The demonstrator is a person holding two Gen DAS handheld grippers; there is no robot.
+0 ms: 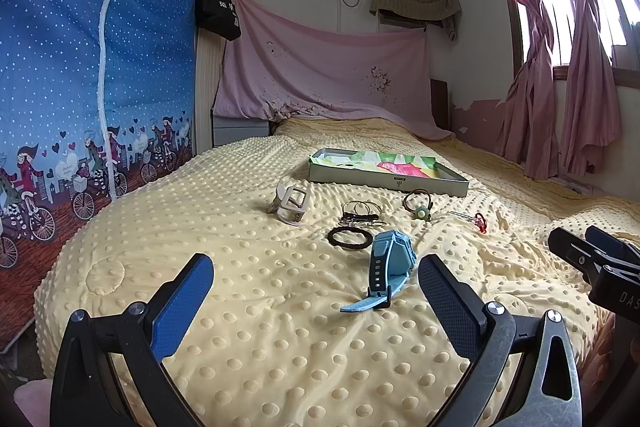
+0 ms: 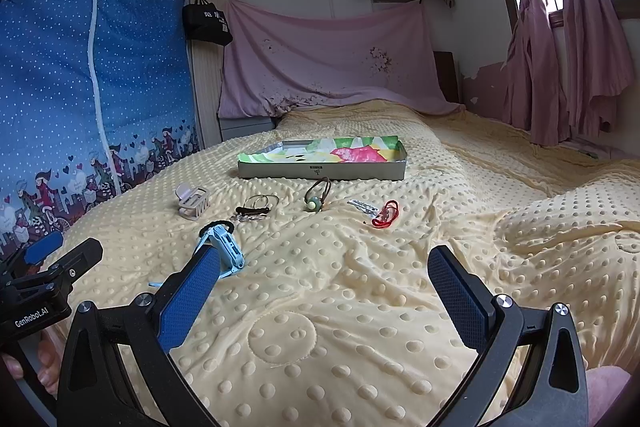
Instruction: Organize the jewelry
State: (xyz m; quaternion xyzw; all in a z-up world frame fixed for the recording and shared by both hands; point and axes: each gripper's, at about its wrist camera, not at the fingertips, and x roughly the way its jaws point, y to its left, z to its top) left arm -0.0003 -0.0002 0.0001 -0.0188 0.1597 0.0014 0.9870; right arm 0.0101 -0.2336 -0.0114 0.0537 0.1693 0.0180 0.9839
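A shallow grey box with a colourful lining sits on the yellow bedspread. In front of it lie a white hair claw, thin rings with a dark clip, a black hair tie, a brown cord with a green bead, a silver clip and a red cord. A light blue watch stands nearest. My left gripper is open, just short of the watch. My right gripper is open and empty, with the watch by its left finger.
A blue dotted fabric wardrobe stands along the bed's left side. A pink sheet hangs behind the bed and pink curtains hang on the right. The right gripper's body shows at the left view's right edge.
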